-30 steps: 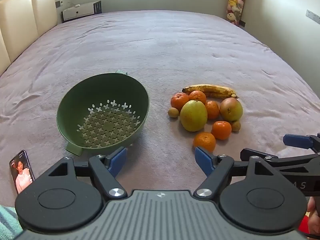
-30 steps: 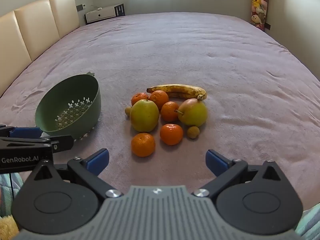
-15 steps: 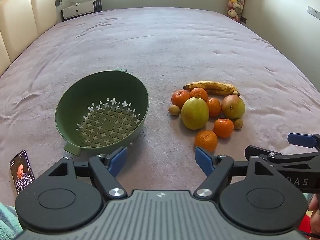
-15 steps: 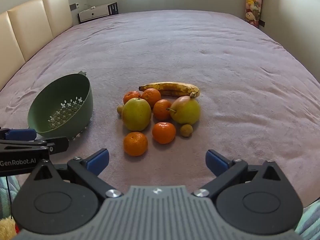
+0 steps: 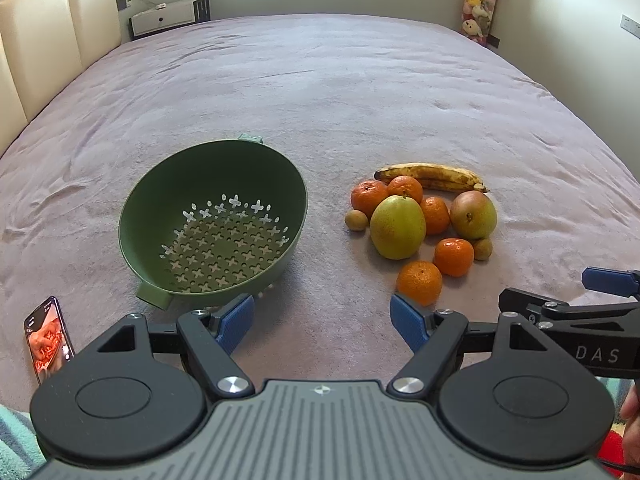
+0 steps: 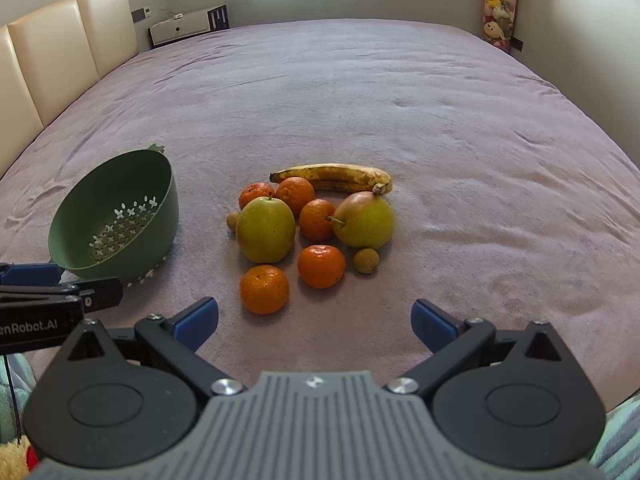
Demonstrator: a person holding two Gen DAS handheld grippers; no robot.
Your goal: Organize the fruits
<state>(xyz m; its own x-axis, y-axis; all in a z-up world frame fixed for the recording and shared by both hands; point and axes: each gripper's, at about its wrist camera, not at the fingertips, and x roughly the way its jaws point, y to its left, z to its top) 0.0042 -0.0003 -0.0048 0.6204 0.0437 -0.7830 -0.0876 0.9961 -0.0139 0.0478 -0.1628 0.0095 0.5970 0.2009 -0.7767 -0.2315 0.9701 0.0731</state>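
Two tools hover side by side over the near edge of a wide bed (image 5: 320, 92) spread with a mauve plush cover, both released, their blue pads spread wide and holding nothing: the left tool (image 5: 322, 318) and the right tool (image 6: 314, 318). A padded cream headboard (image 6: 60, 48) runs along the bed's left edge, a white low cabinet (image 5: 168, 18) stands past the far left corner, and a hanging column of plush toys (image 6: 498, 4) sits by the far right corner. On the near half of the bed lies the fruit, bunched together: a spotted banana (image 6: 332, 176) farthest back, five tangerines, two pears and two small brown longan-like fruits, the nearest tangerine (image 6: 264, 289) just ahead of the right tool's left pad. An empty green colander (image 5: 214, 220) tilts on the cover to the left of the fruit, apart from it. Only the left wrist view shows a smartphone (image 5: 48, 338) with a lit screen lying at the near left edge; only the right wrist view shows the left tool's side lettering. Bare cover stretches from the fruit to the far and right edges.
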